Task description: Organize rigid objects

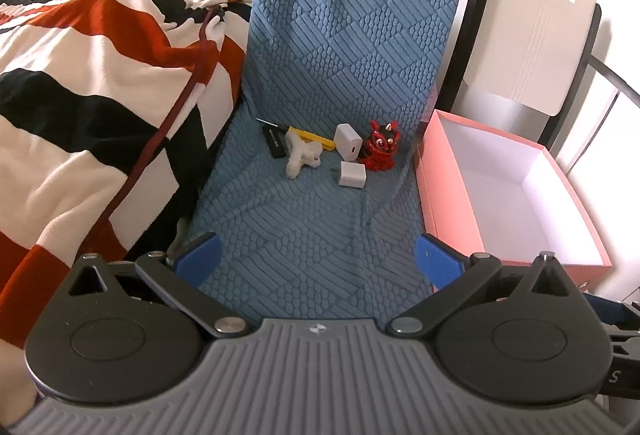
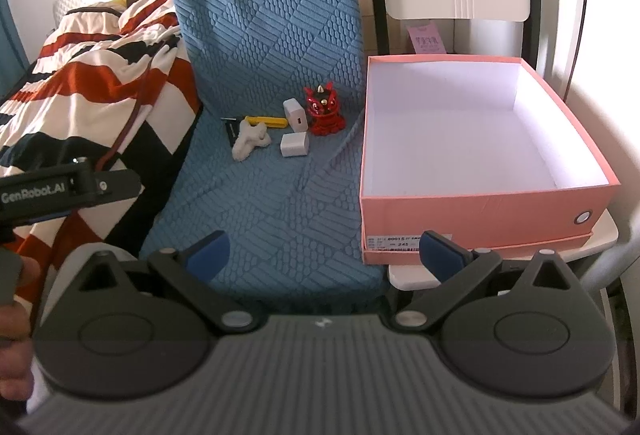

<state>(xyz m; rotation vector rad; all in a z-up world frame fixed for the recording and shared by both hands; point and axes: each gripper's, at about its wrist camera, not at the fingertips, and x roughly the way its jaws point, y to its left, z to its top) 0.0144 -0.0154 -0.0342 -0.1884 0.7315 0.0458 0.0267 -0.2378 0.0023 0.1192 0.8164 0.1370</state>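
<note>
1. Left wrist view: we see the left gripper with jaws spread wide and nothing between them; the clutter sits straight ahead of it, well apart, at the back of the blue seat cover.
2. Right wrist view: the right gripper is likewise spread and empty; the same cluster lies ahead and slightly to its left, well apart.
3. Cluster, from the right gripper: red lion figurine farthest right, upright white charger touching or just beside its left, a second white charger lying nearer us, a white plush toy further left, and behind that a yellow tool and a black flat item.
4. Yellow tool's long axis runs crosswise to both grippers, so we judge a wrist turn is needed to close across its width.
5. Pink box stands open and empty, ahead-right of the right gripper, just beside the seat cover.
6. We judge the right gripper better placed: the box is on its side and the figurine is the item nearest the box.
</note>
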